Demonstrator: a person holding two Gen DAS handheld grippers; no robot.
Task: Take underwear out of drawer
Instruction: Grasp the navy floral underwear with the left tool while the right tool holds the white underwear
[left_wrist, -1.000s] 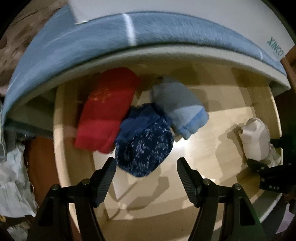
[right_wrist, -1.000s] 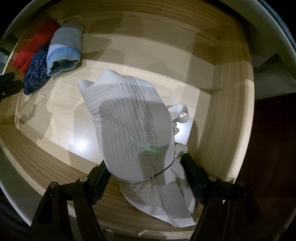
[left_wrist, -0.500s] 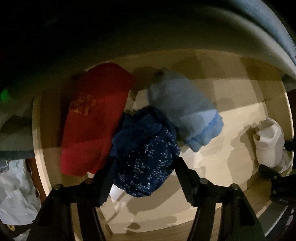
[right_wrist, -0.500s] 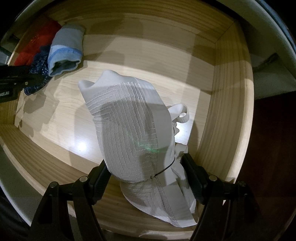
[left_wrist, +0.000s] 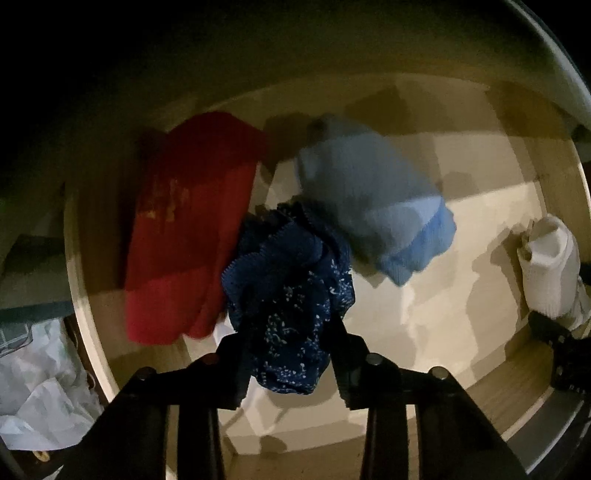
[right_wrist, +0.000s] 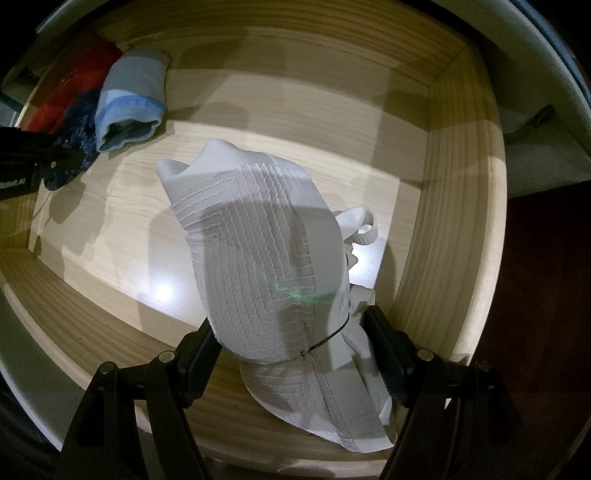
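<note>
Inside the pale wooden drawer (right_wrist: 461, 229), four bundles of underwear. At the right end, near the side wall, stood the white ribbed piece (right_wrist: 266, 266), roughly upright, long axis running away from the right gripper (right_wrist: 291, 354), notched top end pointing off toward the drawer's far wall and leaning a little to the left, looser folds spilling beneath toward the front board. Sat squarely between the right jaws, lower part pinched from both sides, jaws about half spread and pressed against the cloth. At the left end lay the dark blue speckled piece (left_wrist: 291, 299), crumpled, long axis running from the left gripper (left_wrist: 288, 354) toward the back of the drawer, scalloped edge at the far end. Had just been closed upon by the left jaws, now narrow, both pads pressing its lower part, the rest bulging out beyond the fingertips. Beside it on the left, touching, the red piece (left_wrist: 192, 225), lying lengthwise front to back. Behind and to the right, overlapping the blue bundle's far edge, the grey and light blue piece (left_wrist: 373, 199), angled with its lighter band toward the right. Outside the drawer's left wall, crumpled white plastic (left_wrist: 40, 384)
</note>
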